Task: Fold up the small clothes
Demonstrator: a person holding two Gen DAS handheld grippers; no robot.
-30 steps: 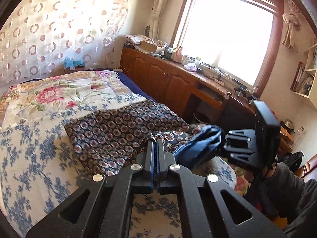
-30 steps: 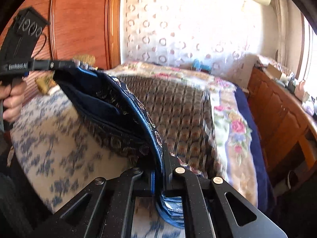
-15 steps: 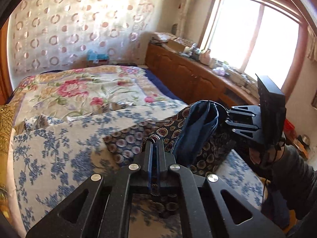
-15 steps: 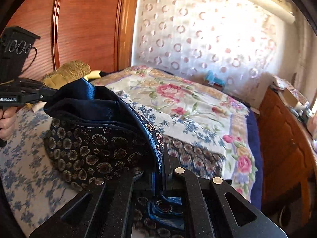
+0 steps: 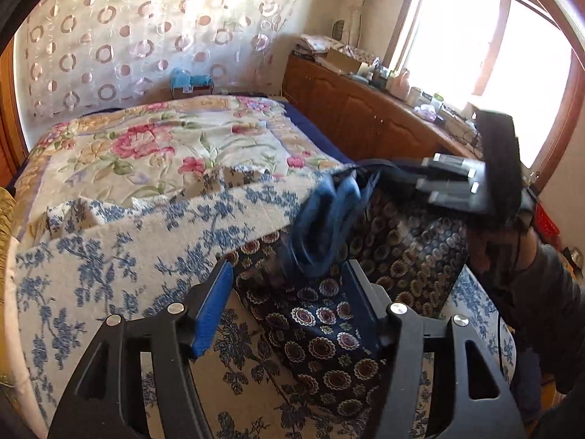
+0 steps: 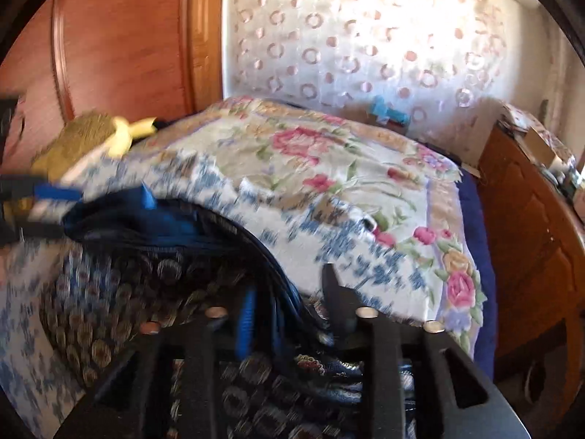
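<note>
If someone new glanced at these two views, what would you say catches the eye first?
Probably the dark navy medallion-print garment, bunched on the near part of the bed, its blue waistband heaped upward. Next, the left gripper right over it with its jaws spread wide. Behind, the pink-rose floral bedspread runs back to the circle-patterned curtain.

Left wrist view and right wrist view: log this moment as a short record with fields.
garment: dark navy medallion-print cloth garment, bunched, lying on the bed
surface: blue-and-white floral bedspread
left gripper: jaws wide apart, fabric between them, not clamped
right gripper: jaws apart, blue waistband folds between them
image quality: right wrist view motion-blurred
</note>
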